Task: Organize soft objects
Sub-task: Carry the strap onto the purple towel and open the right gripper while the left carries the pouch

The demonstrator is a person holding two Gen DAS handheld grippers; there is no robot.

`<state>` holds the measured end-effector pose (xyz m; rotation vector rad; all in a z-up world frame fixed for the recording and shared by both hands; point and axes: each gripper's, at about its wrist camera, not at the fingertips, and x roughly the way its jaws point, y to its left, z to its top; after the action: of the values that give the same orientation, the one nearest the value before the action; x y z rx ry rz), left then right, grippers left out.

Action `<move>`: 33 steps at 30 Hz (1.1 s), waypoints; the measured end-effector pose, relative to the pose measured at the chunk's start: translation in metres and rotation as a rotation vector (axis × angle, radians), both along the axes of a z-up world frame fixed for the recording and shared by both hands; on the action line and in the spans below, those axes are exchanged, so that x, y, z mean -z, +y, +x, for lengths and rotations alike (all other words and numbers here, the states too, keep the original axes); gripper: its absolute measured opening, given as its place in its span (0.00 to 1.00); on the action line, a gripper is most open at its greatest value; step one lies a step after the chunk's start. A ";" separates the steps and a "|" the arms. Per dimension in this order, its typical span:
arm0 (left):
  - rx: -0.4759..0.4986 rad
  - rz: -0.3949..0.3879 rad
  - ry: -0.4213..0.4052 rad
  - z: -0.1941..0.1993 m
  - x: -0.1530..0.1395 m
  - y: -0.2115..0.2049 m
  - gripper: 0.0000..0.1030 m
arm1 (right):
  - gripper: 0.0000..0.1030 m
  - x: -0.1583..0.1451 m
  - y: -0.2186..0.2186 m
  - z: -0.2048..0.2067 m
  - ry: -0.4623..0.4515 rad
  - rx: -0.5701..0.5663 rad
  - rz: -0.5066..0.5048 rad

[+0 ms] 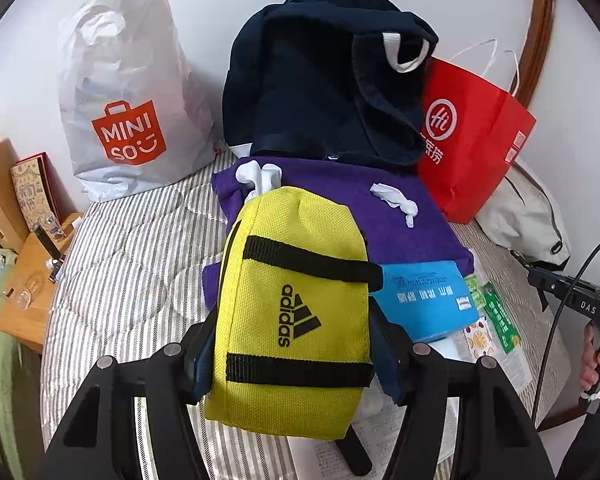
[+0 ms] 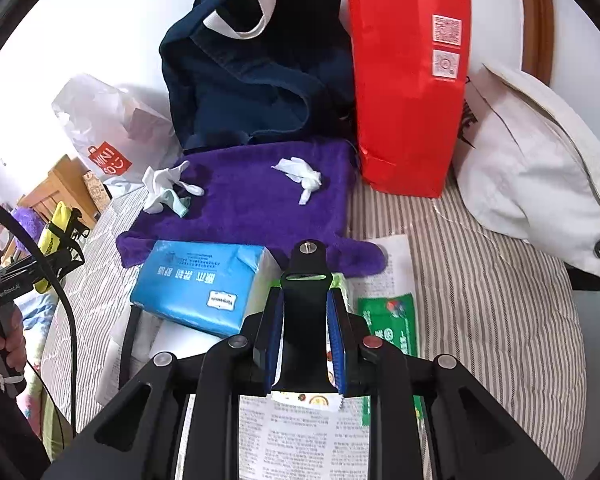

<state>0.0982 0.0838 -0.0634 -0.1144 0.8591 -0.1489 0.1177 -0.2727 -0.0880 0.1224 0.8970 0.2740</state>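
Observation:
My left gripper (image 1: 290,360) is shut on a yellow Adidas pouch (image 1: 296,312) and holds it above the striped bed. Behind it lie a purple towel (image 1: 400,224), two white knotted socks (image 2: 168,184) (image 2: 302,174) and a blue tissue pack (image 1: 424,300). My right gripper (image 2: 306,340) is shut on a black strap tab (image 2: 306,300), over a green packet (image 2: 388,320) and printed paper. The left gripper with the pouch (image 2: 54,236) shows at the left of the right wrist view.
A navy backpack (image 1: 320,80), a red paper bag (image 1: 472,136), a white Miniso plastic bag (image 1: 128,92) and a white fabric bag (image 2: 540,176) stand along the wall. A wooden bedside stand (image 1: 28,280) sits left of the striped bedding (image 1: 132,272).

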 end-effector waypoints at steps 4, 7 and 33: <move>-0.001 -0.002 0.013 0.010 0.006 0.000 0.60 | 0.21 0.001 0.004 0.008 -0.001 -0.002 0.004; 0.004 -0.002 0.021 0.019 0.008 -0.001 0.60 | 0.21 0.004 0.005 0.016 0.003 0.000 0.010; -0.016 -0.017 0.046 0.082 0.018 0.009 0.60 | 0.21 0.024 0.041 0.122 0.016 -0.052 -0.017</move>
<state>0.1806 0.0930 -0.0811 -0.1404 0.9027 -0.1393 0.2392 -0.2317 -0.1122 0.0855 0.9195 0.3136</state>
